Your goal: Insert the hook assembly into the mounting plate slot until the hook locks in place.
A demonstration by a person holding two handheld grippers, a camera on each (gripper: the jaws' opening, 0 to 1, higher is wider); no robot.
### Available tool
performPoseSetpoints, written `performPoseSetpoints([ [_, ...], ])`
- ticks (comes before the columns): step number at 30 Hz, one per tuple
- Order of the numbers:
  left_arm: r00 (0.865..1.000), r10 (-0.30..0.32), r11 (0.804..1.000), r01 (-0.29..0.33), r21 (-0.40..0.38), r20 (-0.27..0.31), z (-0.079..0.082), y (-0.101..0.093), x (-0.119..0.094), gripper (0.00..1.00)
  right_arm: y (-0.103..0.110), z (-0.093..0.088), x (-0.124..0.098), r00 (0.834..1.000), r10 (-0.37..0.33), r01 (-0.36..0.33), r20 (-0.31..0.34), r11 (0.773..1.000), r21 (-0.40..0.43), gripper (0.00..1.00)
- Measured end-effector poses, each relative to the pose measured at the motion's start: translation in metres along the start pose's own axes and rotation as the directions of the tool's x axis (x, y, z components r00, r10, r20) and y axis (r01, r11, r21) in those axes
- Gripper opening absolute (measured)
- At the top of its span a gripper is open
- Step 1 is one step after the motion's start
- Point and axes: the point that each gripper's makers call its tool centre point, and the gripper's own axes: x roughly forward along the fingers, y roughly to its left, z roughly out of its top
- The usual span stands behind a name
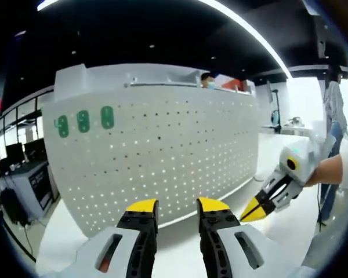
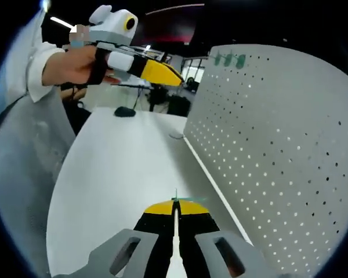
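Note:
A white perforated mounting plate [image 1: 162, 150] stands upright on the white table [image 2: 116, 174]; in the right gripper view this plate [image 2: 278, 139] runs along the right side. Three green hooks [image 1: 83, 120] hang at its upper left corner, and the same hooks [image 2: 229, 59] appear again near its far top edge. My left gripper [image 1: 177, 205] is open, facing the plate with nothing between its yellow tips. My right gripper [image 2: 175, 206] is shut, with a thin green hook piece [image 2: 176, 197] sticking out at its tips. The right gripper [image 1: 254, 212] hangs just right of the left one.
A person's hand holds the left gripper [image 2: 162, 73] high above the table's far end. A black mouse-like object [image 2: 124, 111] lies on the table. One person [image 1: 334, 110] stands at the right, another [image 1: 207, 81] sits behind the plate. Desks with monitors [image 1: 29, 174] are at left.

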Motion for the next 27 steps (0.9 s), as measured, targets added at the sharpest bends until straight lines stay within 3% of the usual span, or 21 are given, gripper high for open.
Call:
performPoseSetpoints([
  [4, 1.0, -0.022, 1.0, 0.022, -0.011, -0.007, -0.001, -0.006, -0.002, 0.27, 0.003, 0.012, -0.007, 1.0, -0.005, 0.006, 0.027, 1.0, -0.022, 0.0],
  [13, 0.996, -0.091, 0.993, 0.09, -0.077, 0.001, 0.003, -0.019, -0.008, 0.25, 0.014, 0.051, -0.024, 0.988, 0.019, -0.009, 0.154, 0.998, -0.063, 0.0],
  [19, 0.99, -0.138, 0.986, 0.138, -0.097, 0.002, 0.005, -0.028, -0.012, 0.23, 0.023, 0.069, -0.032, 0.982, 0.039, -0.018, 0.184, 0.993, -0.115, 0.0],
  [25, 0.974, -0.226, 0.969, 0.223, -0.108, -0.017, 0.006, -0.044, -0.015, 0.19, 0.032, 0.085, -0.038, 0.974, 0.06, -0.027, 0.218, 0.988, -0.152, 0.0],
  [27, 0.959, -0.281, 0.95, 0.272, -0.153, -0.037, 0.003, -0.054, -0.017, 0.19, 0.035, 0.089, -0.039, 0.973, 0.069, -0.032, 0.22, 0.985, -0.167, 0.0],
])
